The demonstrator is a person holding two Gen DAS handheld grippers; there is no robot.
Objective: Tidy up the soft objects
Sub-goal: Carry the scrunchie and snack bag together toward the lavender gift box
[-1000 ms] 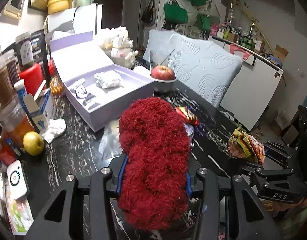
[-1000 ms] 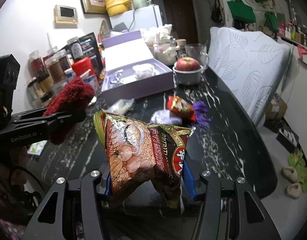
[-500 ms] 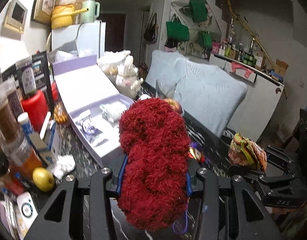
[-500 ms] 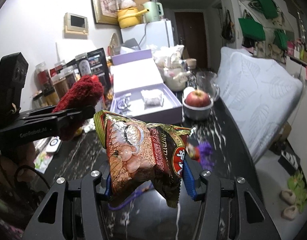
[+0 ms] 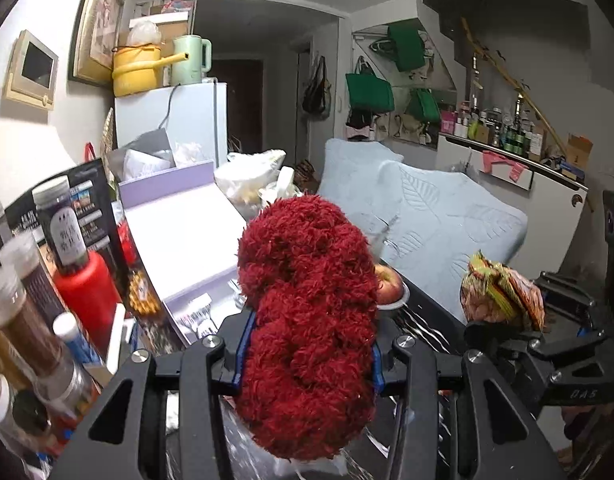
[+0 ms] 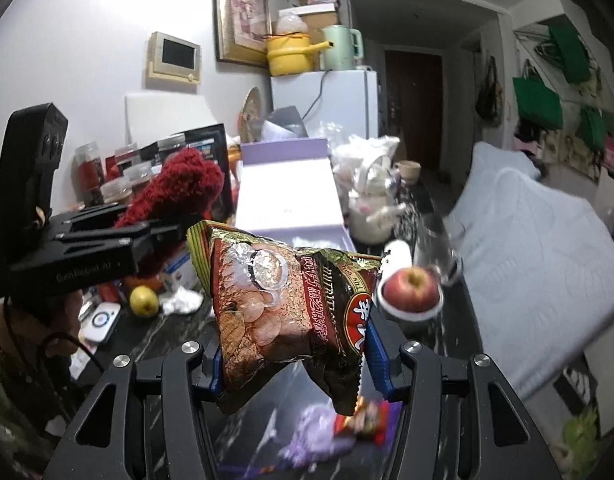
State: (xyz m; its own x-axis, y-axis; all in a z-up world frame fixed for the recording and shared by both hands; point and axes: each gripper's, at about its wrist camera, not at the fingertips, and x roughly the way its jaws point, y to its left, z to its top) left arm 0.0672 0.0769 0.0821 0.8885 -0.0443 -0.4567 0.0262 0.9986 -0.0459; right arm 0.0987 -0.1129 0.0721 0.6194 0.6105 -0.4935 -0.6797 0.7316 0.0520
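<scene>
Mid-task: left claw (image 5: 307,364) grips red fuzzy item (image 5: 307,312), frame centre; right claw (image 6: 295,360) grips snack bag (image 6: 283,304), lifted off surface (image 6: 451,336). Neither placed; purple box (image 6: 287,196) likely destination.

A shaggy dark-red plush bundle (image 5: 307,320) stood upright, pinched at its lower middle between blue pads (image 5: 243,350), its fuzzy top bulging well above them and its bottom hanging below. From the right wrist view it showed side-on, leaning away over the cluttered table edge. A crinkled foil snack bag (image 6: 283,308), brown and red with printed crackers and a white-and-red logo, was clamped across its width, tilted, corners drooping, clear of the dark marbled tabletop (image 6: 167,332).
</scene>
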